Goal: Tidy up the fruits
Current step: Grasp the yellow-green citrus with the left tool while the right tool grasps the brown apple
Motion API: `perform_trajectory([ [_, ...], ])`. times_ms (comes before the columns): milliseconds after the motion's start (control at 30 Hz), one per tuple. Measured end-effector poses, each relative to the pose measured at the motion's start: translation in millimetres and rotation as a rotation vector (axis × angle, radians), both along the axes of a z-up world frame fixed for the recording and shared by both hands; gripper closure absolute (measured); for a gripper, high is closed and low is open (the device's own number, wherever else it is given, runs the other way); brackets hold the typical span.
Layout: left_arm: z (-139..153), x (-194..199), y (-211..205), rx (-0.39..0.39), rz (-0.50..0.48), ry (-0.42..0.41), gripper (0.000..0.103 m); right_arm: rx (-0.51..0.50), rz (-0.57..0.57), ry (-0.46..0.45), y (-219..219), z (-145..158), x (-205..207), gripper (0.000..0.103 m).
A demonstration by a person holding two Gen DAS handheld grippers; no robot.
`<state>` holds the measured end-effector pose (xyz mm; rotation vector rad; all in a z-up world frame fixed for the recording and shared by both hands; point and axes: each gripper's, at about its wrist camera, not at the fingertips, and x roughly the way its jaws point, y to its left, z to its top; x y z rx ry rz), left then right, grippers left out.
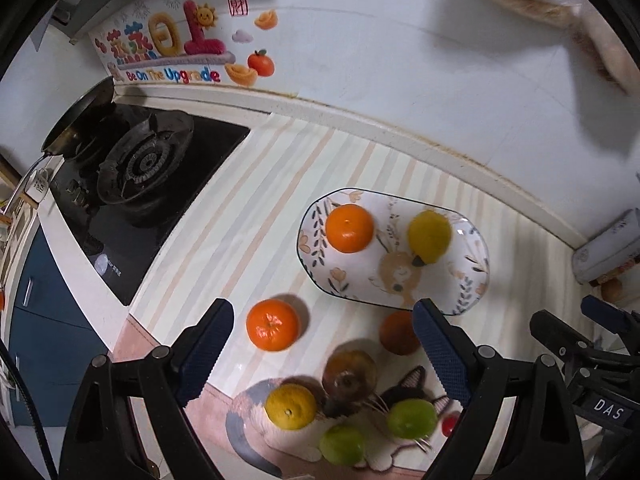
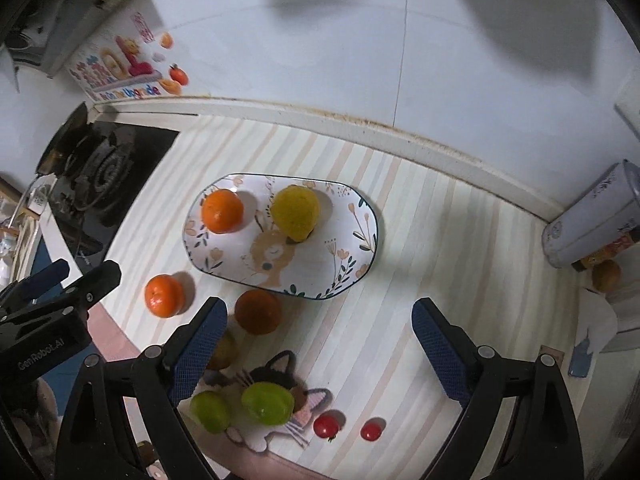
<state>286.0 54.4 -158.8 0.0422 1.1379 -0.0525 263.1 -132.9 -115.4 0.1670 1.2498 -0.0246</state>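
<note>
A floral oval plate (image 1: pixel 464 292) (image 2: pixel 356 248) on the striped counter mat carries an orange (image 1: pixel 349 228) (image 2: pixel 222 211) and a yellow lemon (image 1: pixel 429 236) (image 2: pixel 295 212). In front of the plate lie a loose orange (image 1: pixel 273 325) (image 2: pixel 164 295), a darker orange (image 1: pixel 396 333) (image 2: pixel 257 312), a brownish fruit (image 1: pixel 349 373), a yellow citrus (image 1: pixel 291 406), two green limes (image 1: pixel 412 418) (image 2: pixel 267 404) and two cherry tomatoes (image 2: pixel 326 427). My left gripper (image 1: pixel 324 354) hangs open above the loose fruit, holding nothing. My right gripper (image 2: pixel 320 352) is open too and holds nothing.
A gas hob (image 1: pixel 136 172) with a dark pan (image 1: pixel 76 116) sits at the left. A tin canister (image 2: pixel 592 228) lies at the right by the wall. A cat-shaped mat (image 2: pixel 280 420) lies under the limes. The tiled wall (image 1: pixel 360 40) rises behind.
</note>
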Motion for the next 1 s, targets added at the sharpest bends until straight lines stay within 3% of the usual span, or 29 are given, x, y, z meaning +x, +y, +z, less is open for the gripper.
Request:
perform_trajectory([
  [400,48,-52,-9,-0.039,-0.013,-0.080,0.011,0.018,0.006,-0.088,-11,52,-52,0.007],
  [600,61,-66,-8,-0.054,-0.018,-0.096,0.011,0.058,0.007,-0.089,-14,56,-58,0.007],
  [700,56,-64,-2,-0.049,-0.001,-0.091,0.011,0.099,0.013,-0.055,-12,42,-55,0.007],
  [767,45,-60,6,-0.027,0.024,-0.070,0.002,0.139,0.020,-0.016,-8,24,-51,0.007],
  [1000,-33,-51,44,0.068,0.115,0.076,0.002,0.342,0.001,0.193,15,-81,-32,0.007],
])
